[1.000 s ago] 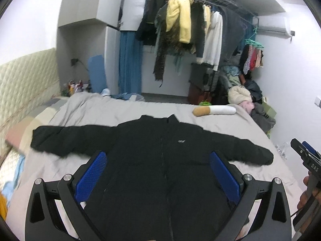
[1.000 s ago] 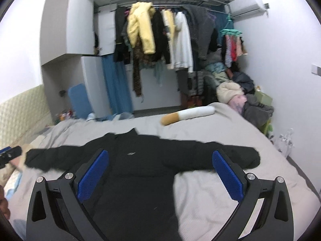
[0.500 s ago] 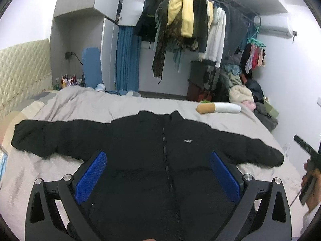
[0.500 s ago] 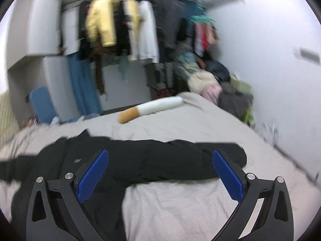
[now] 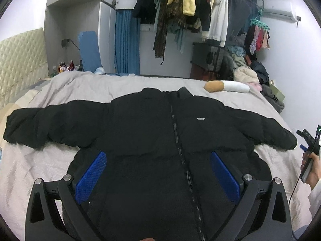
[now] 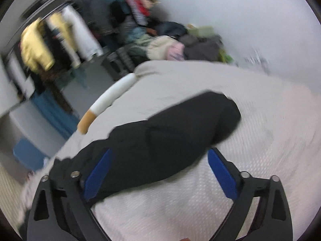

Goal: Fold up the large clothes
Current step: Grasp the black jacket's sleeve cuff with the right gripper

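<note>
A black padded jacket (image 5: 152, 132) lies flat on the bed (image 5: 60, 84), front up, zip closed, both sleeves spread wide. My left gripper (image 5: 158, 162) hovers open over the jacket's lower body, blue pads far apart, nothing between them. In the right wrist view the picture is blurred and tilted; the jacket's right sleeve (image 6: 170, 136) runs across the frame. My right gripper (image 6: 158, 164) stands over that sleeve with its jaws closing, the sleeve between the pads (image 6: 220, 172) but not pressed. The right gripper (image 5: 310, 146) also shows at the left view's far right edge, held by a hand.
A cigarette-shaped pillow (image 5: 226, 86) lies at the bed's far side. A rail of hanging clothes (image 5: 190, 4) and a pile of garments (image 5: 252, 74) fill the far wall and right corner. A padded headboard (image 5: 20, 60) stands on the left.
Both grippers have dropped closer to the jacket. The right one swung right, rolled, and now sits over the right sleeve's end; its jaws have narrowed slightly.
</note>
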`<move>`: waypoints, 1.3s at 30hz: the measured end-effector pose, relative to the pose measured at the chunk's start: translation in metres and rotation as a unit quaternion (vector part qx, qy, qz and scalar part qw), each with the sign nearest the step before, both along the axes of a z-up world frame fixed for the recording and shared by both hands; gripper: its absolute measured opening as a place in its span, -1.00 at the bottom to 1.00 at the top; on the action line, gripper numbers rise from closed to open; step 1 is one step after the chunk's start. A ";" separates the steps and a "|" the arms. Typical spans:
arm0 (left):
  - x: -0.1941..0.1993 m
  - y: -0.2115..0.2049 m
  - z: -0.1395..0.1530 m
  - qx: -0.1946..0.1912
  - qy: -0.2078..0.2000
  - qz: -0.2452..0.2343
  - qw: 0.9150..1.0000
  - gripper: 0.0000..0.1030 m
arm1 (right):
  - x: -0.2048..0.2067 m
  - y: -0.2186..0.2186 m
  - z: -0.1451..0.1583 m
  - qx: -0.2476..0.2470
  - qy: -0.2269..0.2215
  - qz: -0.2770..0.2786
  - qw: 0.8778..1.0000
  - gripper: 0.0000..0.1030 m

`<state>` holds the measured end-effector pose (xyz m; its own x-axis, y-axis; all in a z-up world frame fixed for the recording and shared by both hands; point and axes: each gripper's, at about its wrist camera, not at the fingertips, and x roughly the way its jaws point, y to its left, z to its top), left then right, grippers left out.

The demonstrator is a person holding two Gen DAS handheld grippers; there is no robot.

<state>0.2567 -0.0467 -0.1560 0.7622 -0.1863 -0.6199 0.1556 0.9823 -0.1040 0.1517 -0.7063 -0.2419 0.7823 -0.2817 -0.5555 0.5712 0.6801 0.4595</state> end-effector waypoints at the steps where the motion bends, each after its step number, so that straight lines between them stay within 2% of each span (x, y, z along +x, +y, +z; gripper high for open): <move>1: 0.002 -0.001 -0.005 -0.001 0.002 0.000 1.000 1.00 | 0.000 -0.010 -0.011 0.019 -0.004 -0.014 1.000 0.67; 8: 0.017 -0.009 -0.037 -0.003 0.011 0.009 1.000 1.00 | 0.002 -0.072 -0.077 0.122 -0.037 -0.084 0.988 0.40; 10: 0.020 -0.010 -0.045 -0.004 0.010 0.018 1.000 1.00 | 0.004 -0.083 -0.084 0.136 -0.063 -0.092 0.984 0.40; 15: 0.032 -0.010 -0.068 -0.009 0.023 0.041 0.999 0.99 | 0.025 -0.104 -0.089 0.146 -0.109 -0.068 0.981 0.16; 17: 0.036 -0.007 -0.075 -0.009 0.026 0.054 0.998 1.00 | 0.037 -0.107 -0.083 0.137 -0.107 -0.057 0.983 -0.07; 20: 0.042 -0.004 -0.084 -0.012 0.033 0.069 0.997 1.00 | 0.054 -0.111 -0.068 0.118 -0.115 -0.033 0.986 -0.26; 24: 0.044 -0.012 -0.104 0.006 0.043 0.076 0.996 1.00 | 0.077 -0.112 -0.047 0.077 -0.112 -0.010 0.991 -0.28; 28: 0.043 -0.022 -0.122 0.039 0.053 0.070 0.995 1.00 | 0.089 -0.117 -0.051 0.059 -0.089 -0.009 0.994 -0.32; 30: 0.044 -0.028 -0.128 0.051 0.056 0.065 0.995 0.99 | 0.090 -0.122 -0.062 0.072 -0.073 -0.011 0.995 -0.43; 32: 0.043 -0.032 -0.132 0.061 0.057 0.063 0.995 1.00 | 0.089 -0.125 -0.069 0.082 -0.062 -0.011 0.995 -0.63; 33: 0.043 -0.035 -0.134 0.066 0.056 0.059 0.994 1.00 | 0.089 -0.125 -0.068 0.074 -0.055 -0.009 0.996 -0.69; 35: 0.042 -0.035 -0.134 0.072 0.054 0.058 0.994 0.99 | 0.090 -0.121 -0.061 0.050 -0.040 -0.005 0.998 -0.85; 39: 0.040 -0.028 -0.124 0.063 0.047 0.060 0.995 1.00 | 0.085 -0.118 -0.035 0.018 -0.028 -0.019 0.999 -0.93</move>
<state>0.2967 -0.0748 -0.2801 0.7111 -0.0138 -0.7029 0.0326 0.9994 0.0133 0.2364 -0.8246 -0.2767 0.8019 -0.2926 -0.5208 0.5687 0.6411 0.5154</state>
